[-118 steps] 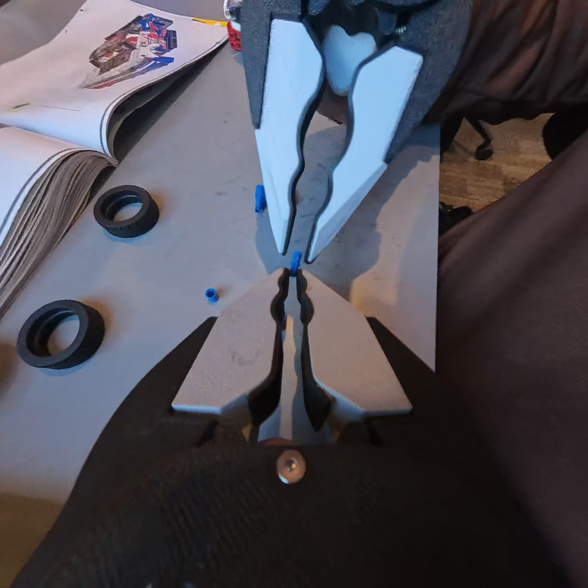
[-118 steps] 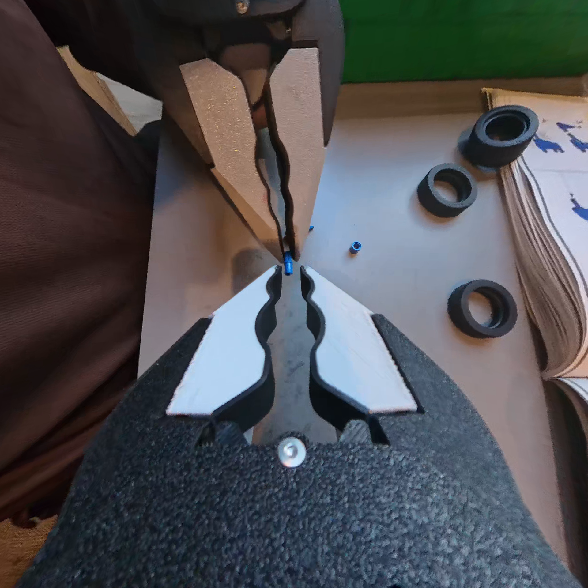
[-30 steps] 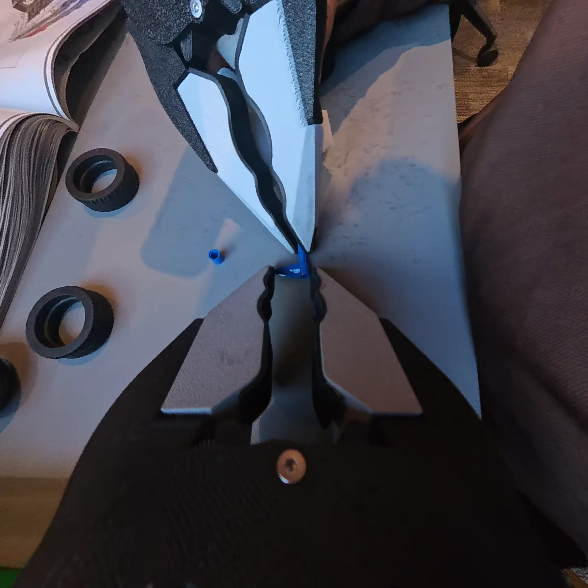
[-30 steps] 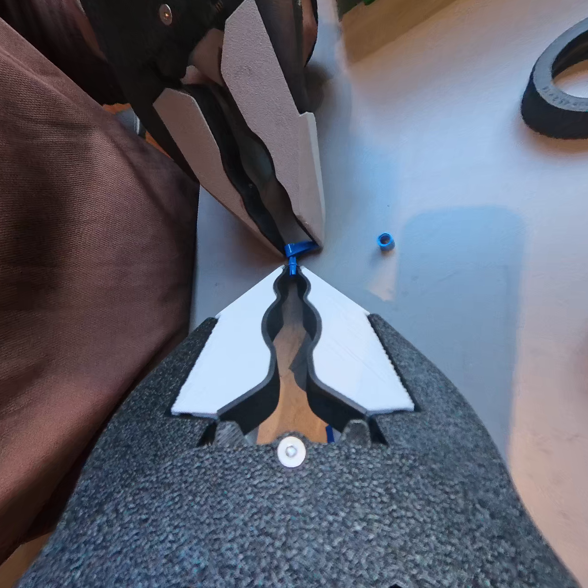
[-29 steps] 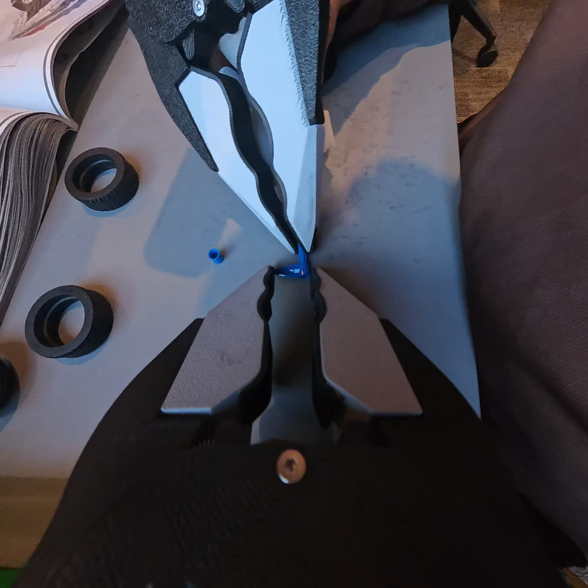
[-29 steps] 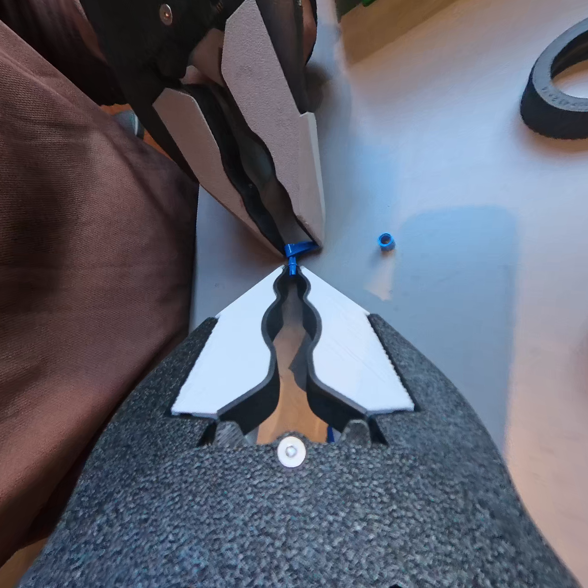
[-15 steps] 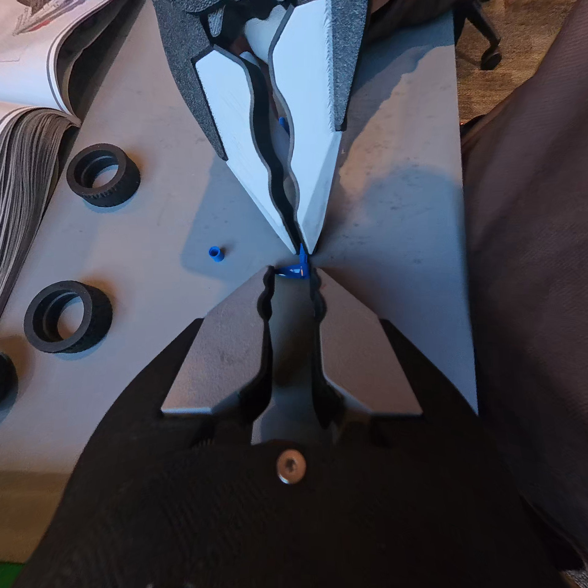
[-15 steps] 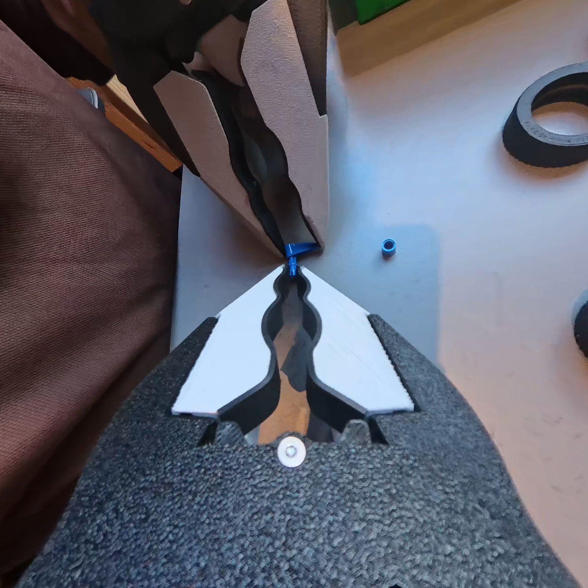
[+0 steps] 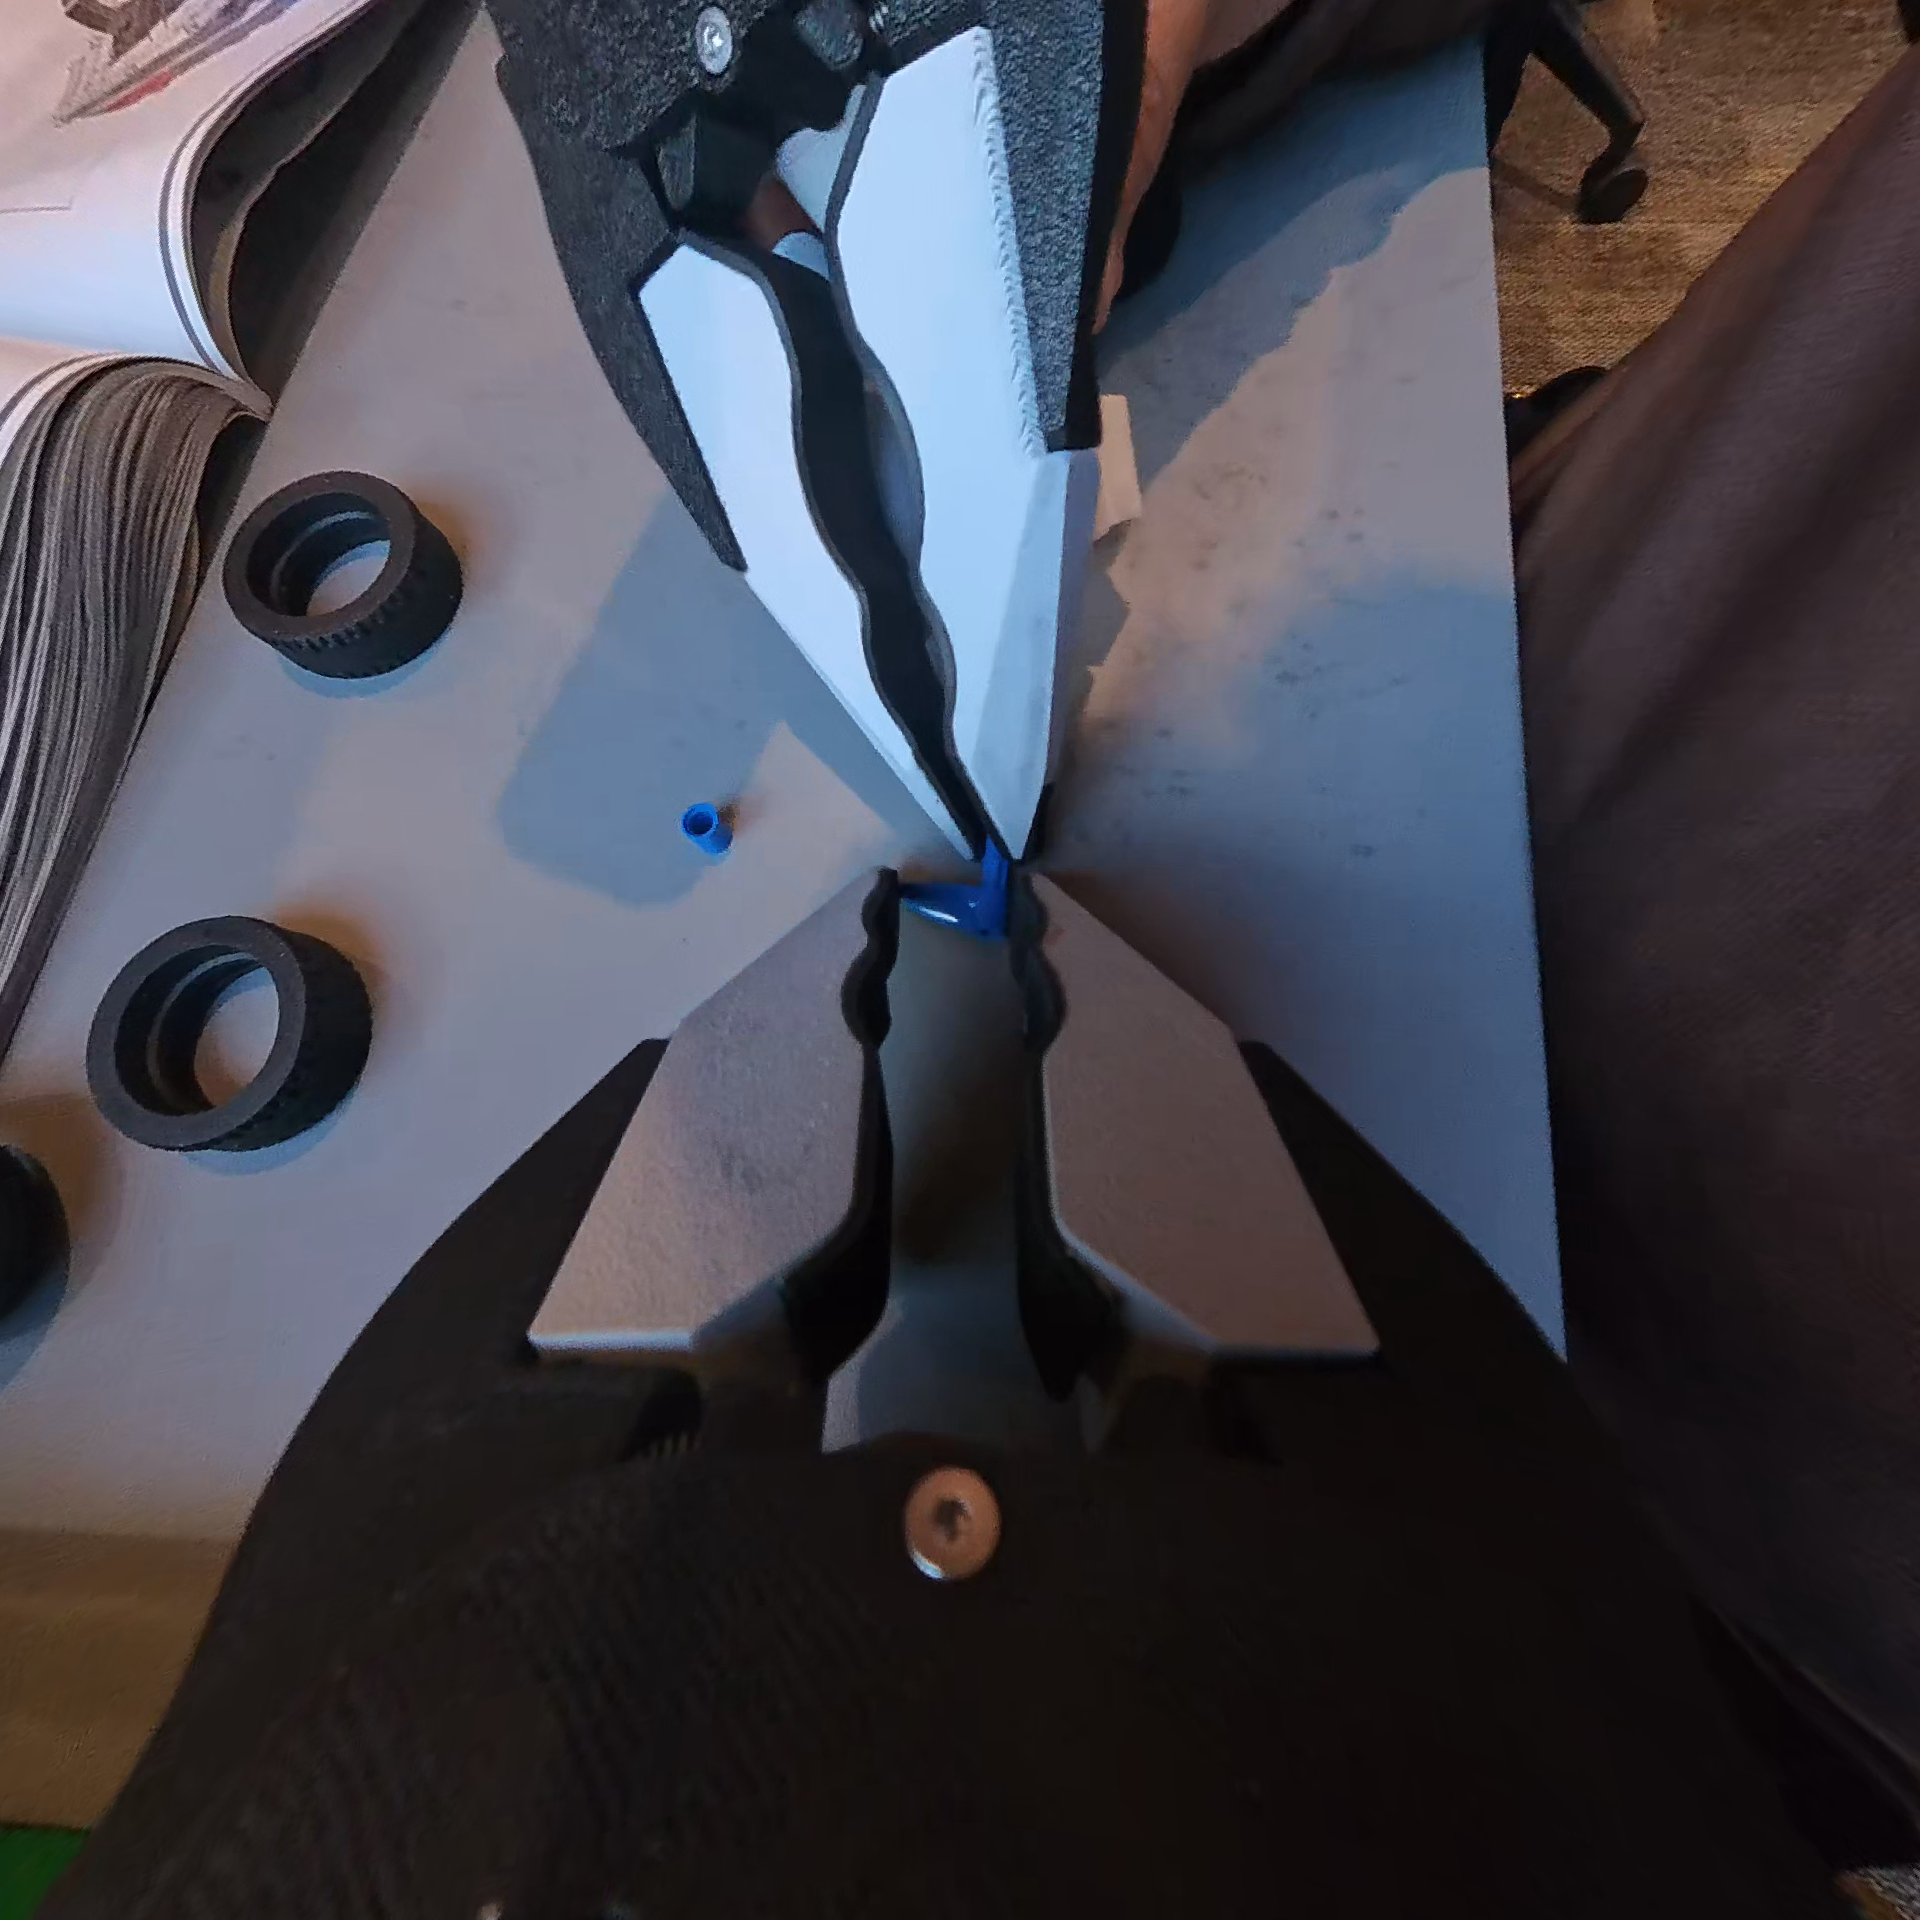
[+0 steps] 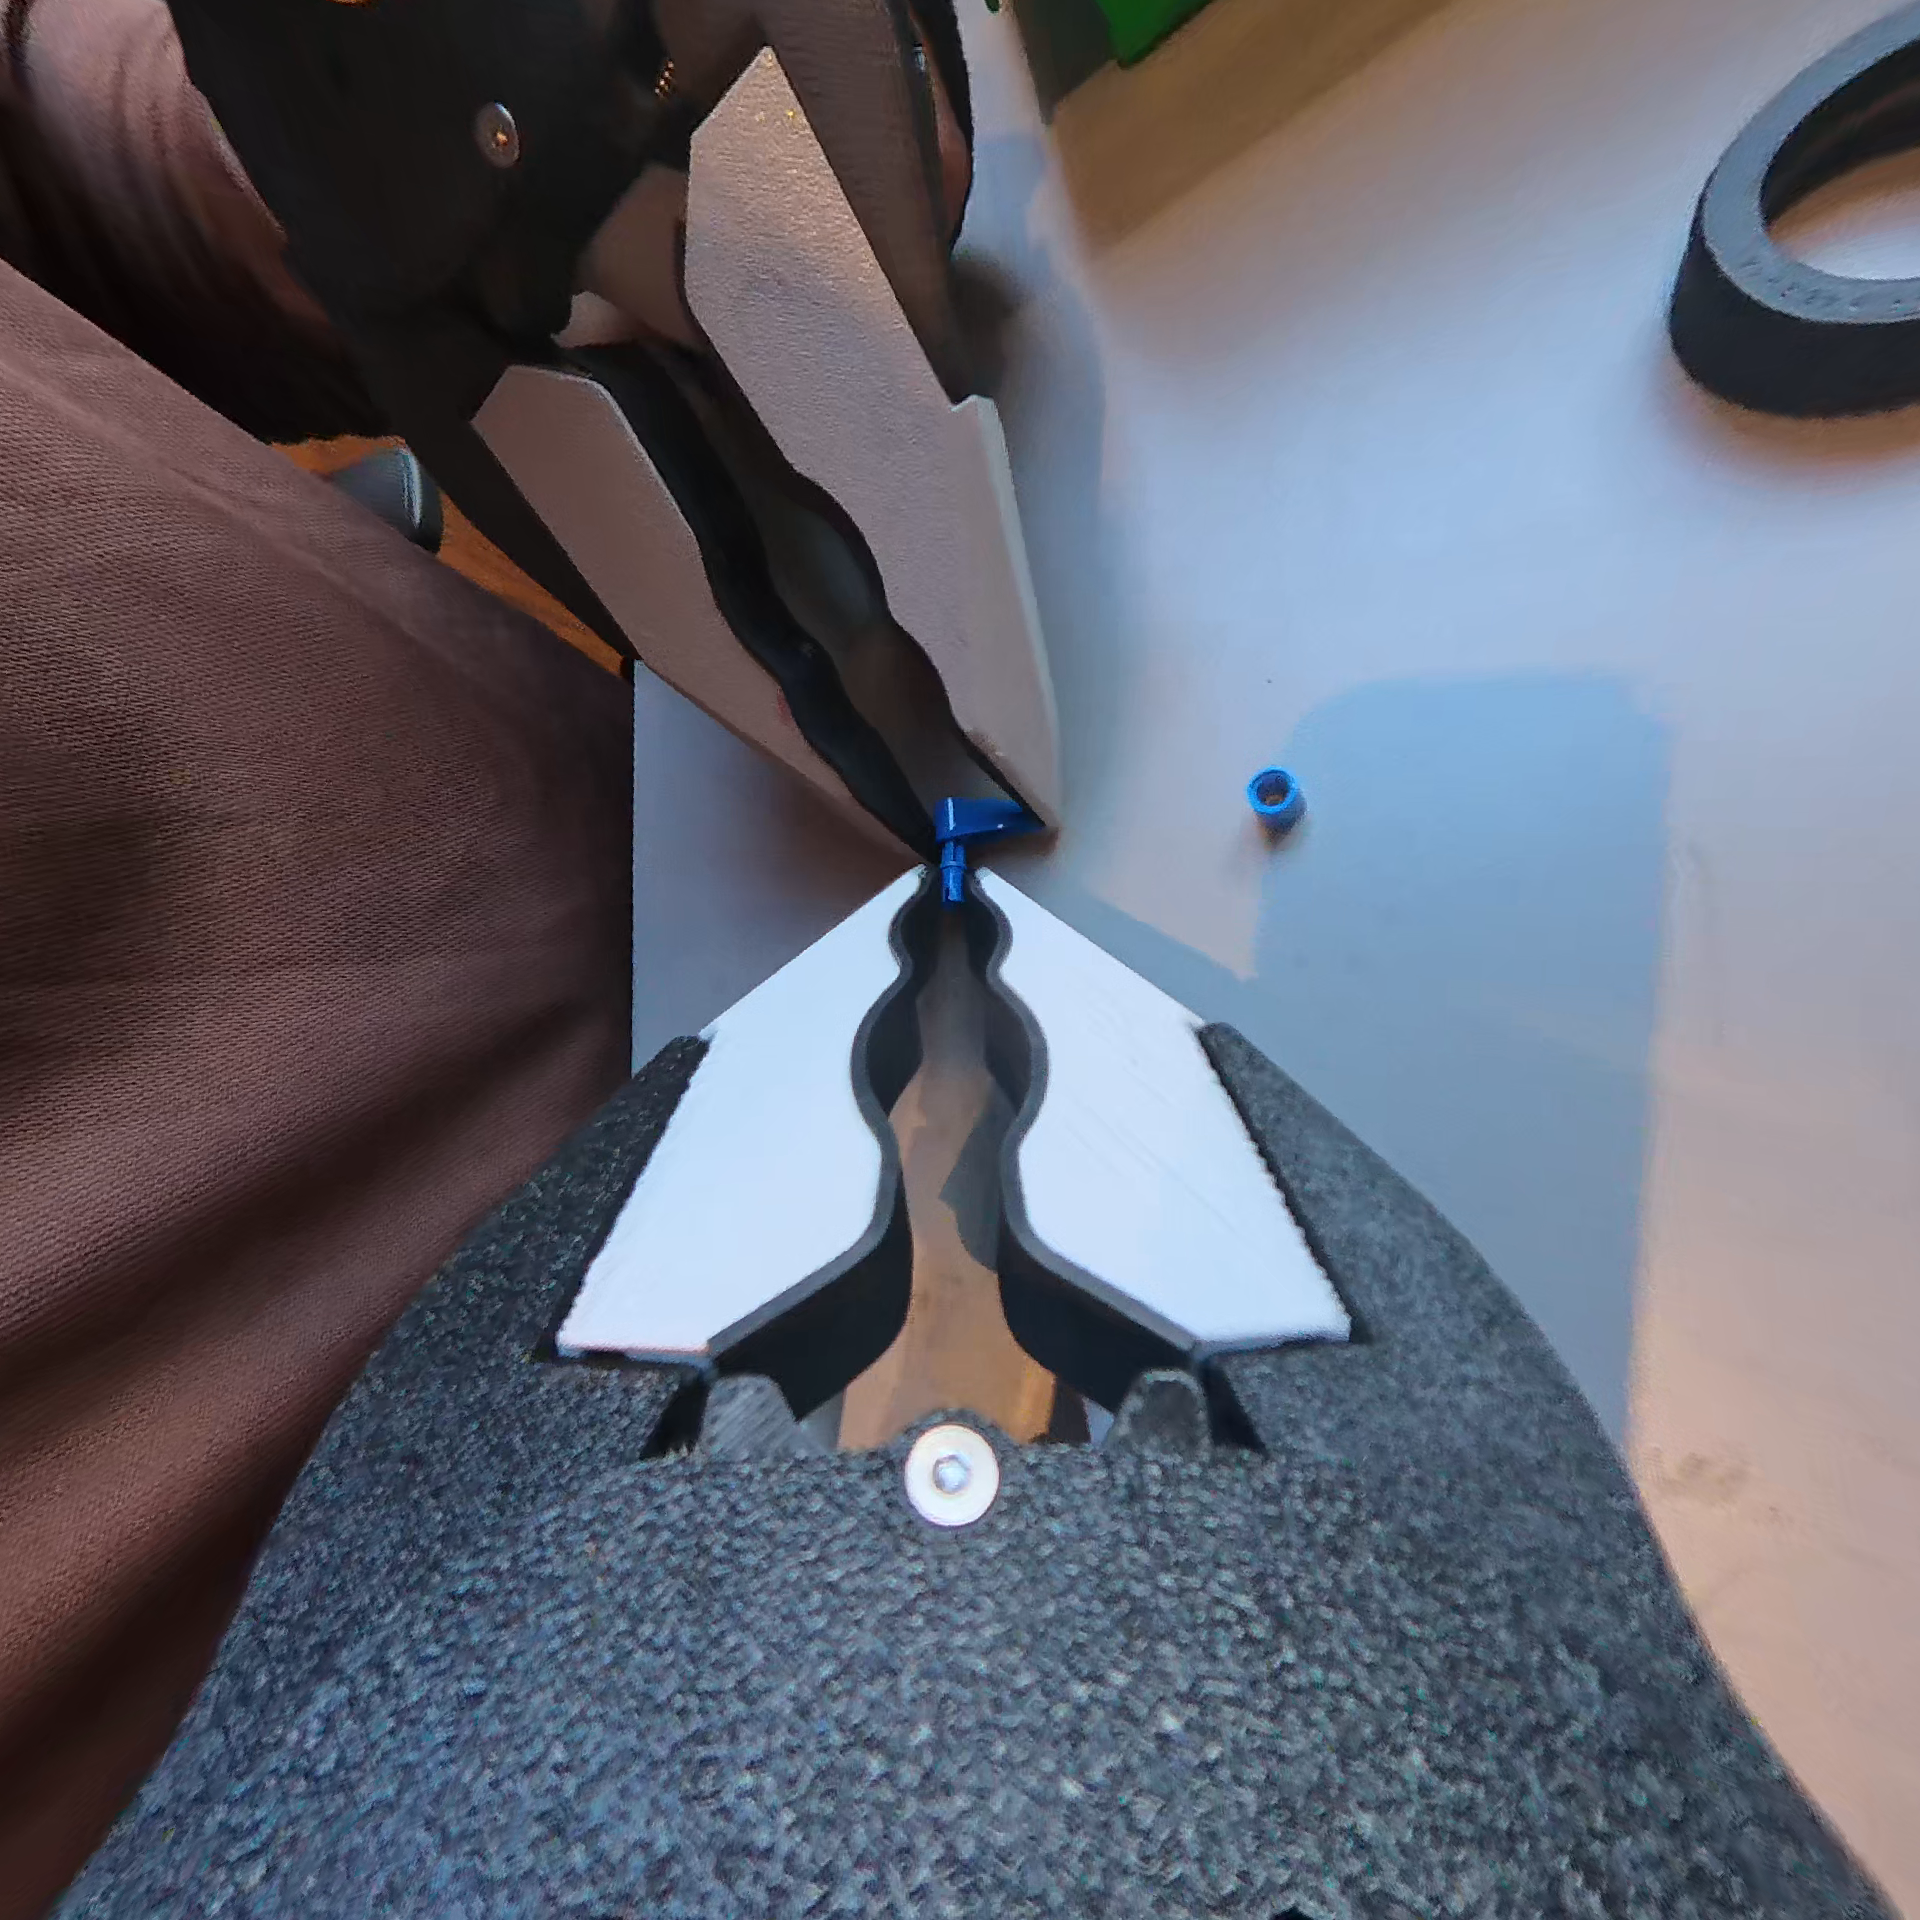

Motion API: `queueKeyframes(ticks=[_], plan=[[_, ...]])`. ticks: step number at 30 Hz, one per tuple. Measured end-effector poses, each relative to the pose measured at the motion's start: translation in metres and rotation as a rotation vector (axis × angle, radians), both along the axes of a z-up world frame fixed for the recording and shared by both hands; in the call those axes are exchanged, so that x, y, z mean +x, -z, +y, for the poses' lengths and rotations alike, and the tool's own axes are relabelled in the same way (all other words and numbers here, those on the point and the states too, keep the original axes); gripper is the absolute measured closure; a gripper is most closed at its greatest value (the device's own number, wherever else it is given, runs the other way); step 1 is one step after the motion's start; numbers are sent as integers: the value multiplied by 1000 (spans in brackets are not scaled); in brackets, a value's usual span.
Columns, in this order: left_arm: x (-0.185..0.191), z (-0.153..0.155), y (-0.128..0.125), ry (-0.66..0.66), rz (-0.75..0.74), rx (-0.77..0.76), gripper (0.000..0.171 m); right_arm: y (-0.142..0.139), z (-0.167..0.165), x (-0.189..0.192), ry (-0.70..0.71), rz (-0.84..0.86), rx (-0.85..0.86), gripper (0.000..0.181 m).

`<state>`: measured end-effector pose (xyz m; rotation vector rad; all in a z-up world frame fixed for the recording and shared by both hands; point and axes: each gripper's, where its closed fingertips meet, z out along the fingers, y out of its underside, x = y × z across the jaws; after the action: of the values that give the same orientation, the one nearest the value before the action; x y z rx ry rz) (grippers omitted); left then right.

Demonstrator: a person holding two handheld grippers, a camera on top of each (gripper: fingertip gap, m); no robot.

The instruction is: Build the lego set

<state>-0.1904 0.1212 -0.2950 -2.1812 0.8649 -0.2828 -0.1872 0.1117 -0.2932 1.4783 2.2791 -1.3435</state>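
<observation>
No writing can be read in either view. The open instruction booklet (image 9: 94,208) at the far left of the bench (image 9: 1299,727) shows only part of a printed colour drawing on its upper page, with no legible letters or numbers. The black tyre (image 10: 1808,260) at the right edge of the right wrist view has faint raised marks along its side wall, too small and blurred to make out.
</observation>
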Motion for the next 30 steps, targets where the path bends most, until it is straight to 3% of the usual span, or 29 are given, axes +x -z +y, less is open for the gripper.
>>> queueKeyframes(ticks=[9, 15, 18, 30], plan=[[-2, 2, -2, -39, 43, 42, 151, 0, 4, -2, 38, 20, 22, 177], [-5, -1, -3, -40, 56, 57, 139, 1, 5, -1, 19, 16, 22, 177], [-5, -11, 0, -41, 15, -14, 171, 1, 6, 0, 23, 15, 22, 177], [-5, -15, 1, -86, 12, -98, 171, 1, 4, -1, 23, 7, 28, 177]])
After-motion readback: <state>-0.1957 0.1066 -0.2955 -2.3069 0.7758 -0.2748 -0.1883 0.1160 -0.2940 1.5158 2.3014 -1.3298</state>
